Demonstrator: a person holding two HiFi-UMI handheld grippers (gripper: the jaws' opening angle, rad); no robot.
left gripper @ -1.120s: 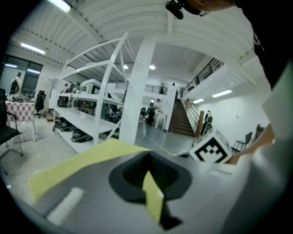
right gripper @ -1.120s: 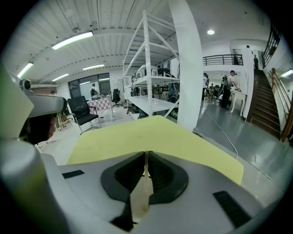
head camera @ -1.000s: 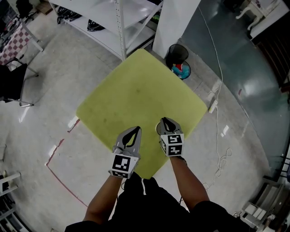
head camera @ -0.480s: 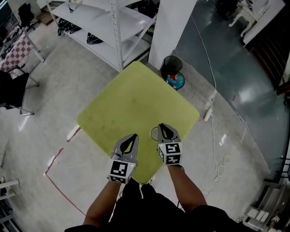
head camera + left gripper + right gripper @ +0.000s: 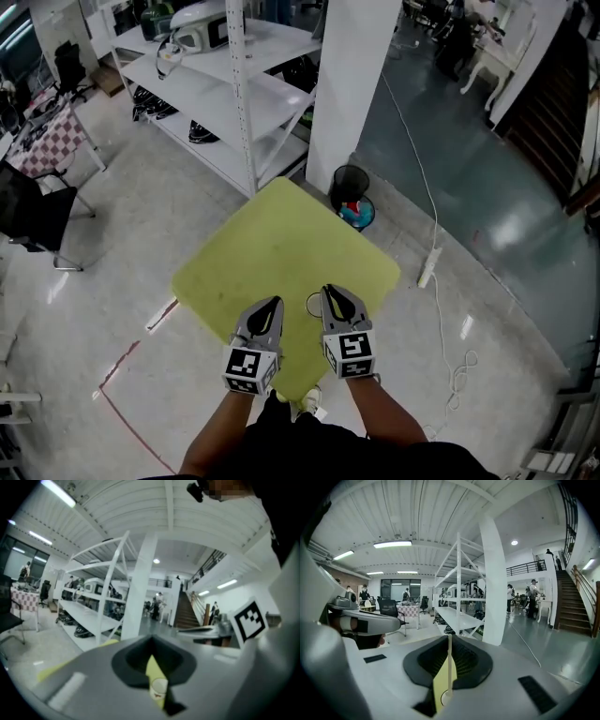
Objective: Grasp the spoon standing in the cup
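Note:
A small paper cup (image 5: 313,304) stands near the front corner of the yellow-green table (image 5: 281,234). My left gripper (image 5: 268,307) and right gripper (image 5: 334,296) hover above that corner on either side of the cup, well clear of it. Each has its jaws drawn together to a thin slit with nothing between them. Through the right gripper's slit I see the cup's rim (image 5: 446,697) far below, with the white spoon (image 5: 449,667) standing upright in it. The left gripper view shows the cup (image 5: 159,689) through its slit. The spoon is too small to make out in the head view.
Beyond the table stand a white shelving rack (image 5: 216,84) and a white pillar (image 5: 347,84). A black bin (image 5: 349,180) sits at the table's far corner. A power strip with its cable (image 5: 427,272) lies on the floor at right, and a black chair (image 5: 33,211) is at left.
The head view has tilted up, so the table looks smaller and more of the shelving shows. Both grippers stay over the near corner. More of the cup now shows between them.

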